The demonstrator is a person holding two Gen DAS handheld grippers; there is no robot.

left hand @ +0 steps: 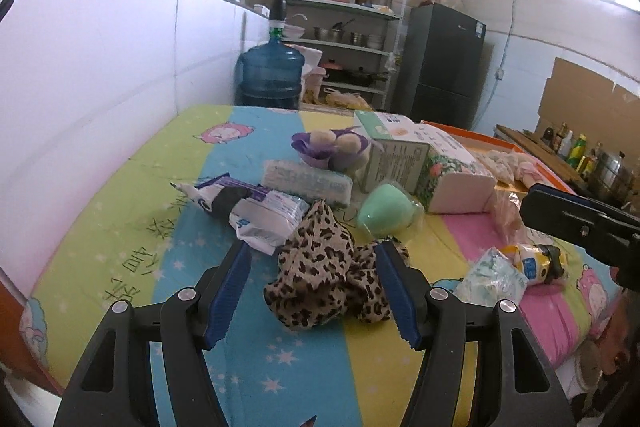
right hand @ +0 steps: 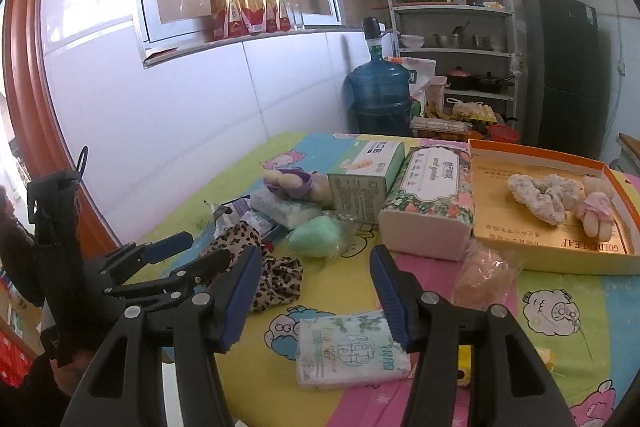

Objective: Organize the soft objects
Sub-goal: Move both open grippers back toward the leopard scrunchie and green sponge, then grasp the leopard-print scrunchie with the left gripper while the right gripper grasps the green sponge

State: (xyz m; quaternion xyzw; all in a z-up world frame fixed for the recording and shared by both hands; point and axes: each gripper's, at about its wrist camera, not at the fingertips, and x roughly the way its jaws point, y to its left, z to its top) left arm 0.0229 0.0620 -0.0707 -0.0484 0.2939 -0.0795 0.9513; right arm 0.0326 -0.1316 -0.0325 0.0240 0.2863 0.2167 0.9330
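A crumpled leopard-print cloth (left hand: 316, 267) lies on the striped cartoon tablecloth (left hand: 132, 227). My left gripper (left hand: 314, 255) stands open around it, the cloth brushing the right finger (left hand: 394, 287) and clear of the left one. In the right wrist view the left gripper (right hand: 192, 255) reaches over that cloth (right hand: 276, 279). My right gripper (right hand: 316, 259) is open and holds nothing, hovering above a pocket tissue pack (right hand: 352, 347). An orange-rimmed box (right hand: 560, 251) at the right holds a fluffy white scrunchie (right hand: 536, 197) and a small plush bear (right hand: 596, 211).
Ahead lie a green puff in plastic (left hand: 384, 207), a floral tissue pack (left hand: 452, 175), a green-white carton (left hand: 392, 147), wipes (left hand: 308, 183) and a purple pompom item (left hand: 320, 147). A small yellow bottle (left hand: 536, 263) lies to the right. The white wall (left hand: 100, 87) borders the table's left.
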